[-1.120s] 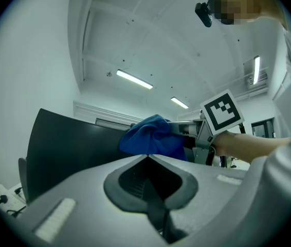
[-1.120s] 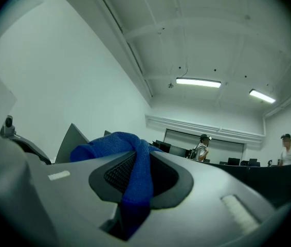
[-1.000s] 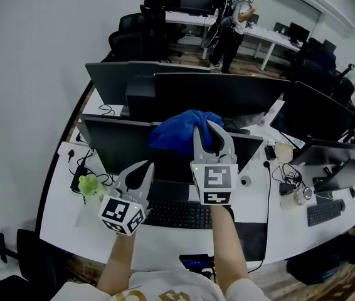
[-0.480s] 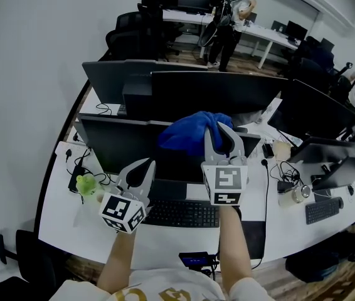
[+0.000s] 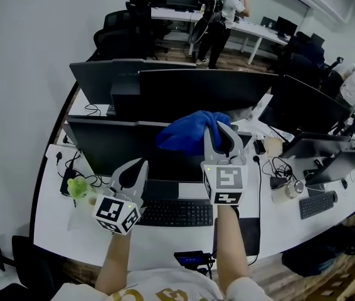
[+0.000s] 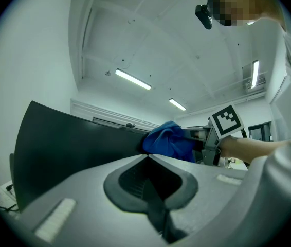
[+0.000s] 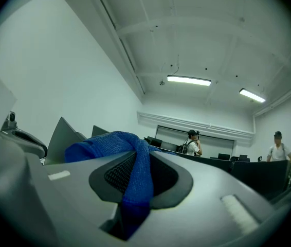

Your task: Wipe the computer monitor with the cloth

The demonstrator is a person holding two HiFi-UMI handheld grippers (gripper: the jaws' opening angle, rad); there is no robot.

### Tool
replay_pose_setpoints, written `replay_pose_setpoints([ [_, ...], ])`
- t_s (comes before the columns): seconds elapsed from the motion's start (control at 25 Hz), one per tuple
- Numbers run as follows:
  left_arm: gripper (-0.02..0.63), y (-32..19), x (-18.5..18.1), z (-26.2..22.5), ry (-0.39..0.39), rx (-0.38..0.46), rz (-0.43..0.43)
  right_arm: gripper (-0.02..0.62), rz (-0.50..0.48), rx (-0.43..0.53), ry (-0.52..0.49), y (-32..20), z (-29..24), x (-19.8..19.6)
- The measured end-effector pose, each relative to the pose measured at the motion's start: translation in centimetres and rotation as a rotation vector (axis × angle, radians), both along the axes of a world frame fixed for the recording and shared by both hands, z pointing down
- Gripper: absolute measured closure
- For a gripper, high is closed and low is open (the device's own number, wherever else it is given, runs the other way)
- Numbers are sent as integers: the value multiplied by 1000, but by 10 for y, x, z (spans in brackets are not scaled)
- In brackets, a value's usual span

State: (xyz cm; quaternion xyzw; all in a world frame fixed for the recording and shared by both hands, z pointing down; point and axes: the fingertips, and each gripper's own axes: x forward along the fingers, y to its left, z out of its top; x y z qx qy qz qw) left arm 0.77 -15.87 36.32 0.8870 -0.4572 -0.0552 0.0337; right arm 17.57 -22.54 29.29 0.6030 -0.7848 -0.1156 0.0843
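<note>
While the left tongs (image 5: pixel 132 171) hang closed and empty over the white desk (image 5: pixel 58 221), the right tongs (image 5: pixel 218 133) pinch a bunched blue cloth (image 5: pixel 187 130) — held at the top edge of the black flat monitor (image 5: pixel 118 146), apparently for wiping.

I am finding no readable words, brands or numbers anywhere. My left gripper (image 5: pixel 140 165) and right gripper (image 5: pixel 219 132) are showing only square black-and-white markers (image 5: pixel 226 185).
</note>
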Motion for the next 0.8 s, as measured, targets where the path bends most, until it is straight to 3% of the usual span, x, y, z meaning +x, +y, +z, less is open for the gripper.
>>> replay_pose_setpoints([
  [0.8, 604, -3, 13, 4, -4, -9, 28, 502, 103, 9, -17, 3, 0, 50],
])
